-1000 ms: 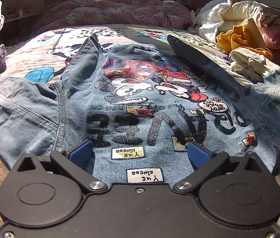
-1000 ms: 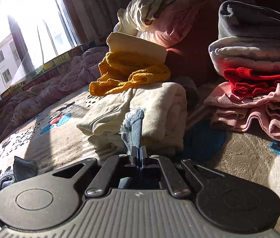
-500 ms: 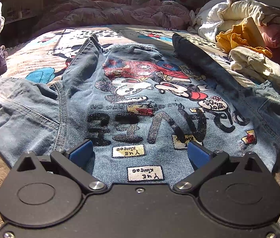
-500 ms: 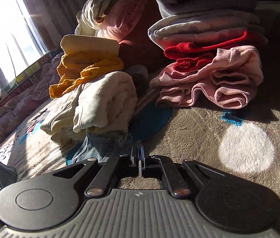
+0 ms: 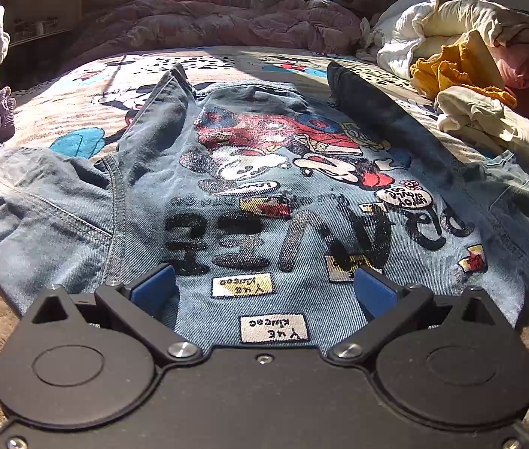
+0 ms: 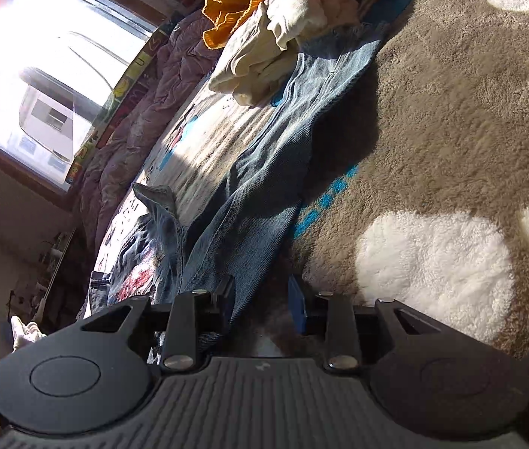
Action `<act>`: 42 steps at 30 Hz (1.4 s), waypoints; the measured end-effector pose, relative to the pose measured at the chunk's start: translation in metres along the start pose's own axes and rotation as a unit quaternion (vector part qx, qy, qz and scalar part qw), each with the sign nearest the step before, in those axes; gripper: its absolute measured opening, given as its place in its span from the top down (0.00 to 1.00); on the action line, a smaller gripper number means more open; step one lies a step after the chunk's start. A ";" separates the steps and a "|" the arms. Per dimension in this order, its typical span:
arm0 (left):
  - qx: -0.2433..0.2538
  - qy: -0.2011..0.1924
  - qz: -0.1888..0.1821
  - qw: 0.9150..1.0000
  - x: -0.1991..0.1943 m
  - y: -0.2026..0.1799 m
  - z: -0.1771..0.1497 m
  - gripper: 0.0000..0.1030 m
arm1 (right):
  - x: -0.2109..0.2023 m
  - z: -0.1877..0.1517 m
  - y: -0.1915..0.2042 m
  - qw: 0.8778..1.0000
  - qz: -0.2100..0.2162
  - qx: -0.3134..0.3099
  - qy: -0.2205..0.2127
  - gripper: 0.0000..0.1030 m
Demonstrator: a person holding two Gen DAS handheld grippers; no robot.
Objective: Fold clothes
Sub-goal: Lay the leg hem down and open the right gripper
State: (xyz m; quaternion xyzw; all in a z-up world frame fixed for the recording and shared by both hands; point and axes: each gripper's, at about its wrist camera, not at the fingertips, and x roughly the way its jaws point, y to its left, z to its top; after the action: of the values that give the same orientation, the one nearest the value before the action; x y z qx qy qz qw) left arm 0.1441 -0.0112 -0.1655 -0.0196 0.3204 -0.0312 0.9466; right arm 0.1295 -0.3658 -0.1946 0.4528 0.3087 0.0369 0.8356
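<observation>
One jacket (image 5: 264, 194) on plush blanket (image 6: 451, 119)

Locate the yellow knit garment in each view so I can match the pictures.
Left wrist view: yellow knit garment at upper right, in the clothes pile beyond the denim jacket.
Right wrist view: yellow knit garment at top centre, above the cream garment.
Shared landmark: the cream garment beside it.

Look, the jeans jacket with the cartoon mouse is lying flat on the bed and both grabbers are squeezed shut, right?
Not quite. The jacket does lie flat on the bed, but both grabbers are open: the left gripper in the left wrist view, the right gripper in the right wrist view.
</observation>
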 end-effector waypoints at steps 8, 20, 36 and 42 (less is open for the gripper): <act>0.000 -0.002 0.000 1.000 -0.001 -0.001 -0.001 0.01 | 0.009 -0.022 0.033 0.998 0.029 -0.046 0.005 0.91; -0.003 0.001 -0.002 1.000 -0.002 0.001 -0.001 0.01 | -0.018 -0.010 0.021 0.989 -0.056 -0.133 -0.042 0.89; 0.007 0.001 0.000 1.000 0.001 0.000 -0.001 0.01 | 0.036 0.159 -0.039 0.975 -0.158 -0.077 -0.135 0.54; 0.009 0.002 -0.001 1.000 0.003 0.000 0.001 0.01 | 0.058 0.184 -0.039 0.971 -0.154 -0.154 -0.101 0.49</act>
State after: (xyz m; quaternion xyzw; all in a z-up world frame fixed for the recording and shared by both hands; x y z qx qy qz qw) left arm 0.1468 -0.0113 -0.1669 -0.0114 0.3219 -0.0353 0.9461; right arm 0.2686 -0.5041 -0.1798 0.2674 0.2794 -0.0906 0.9177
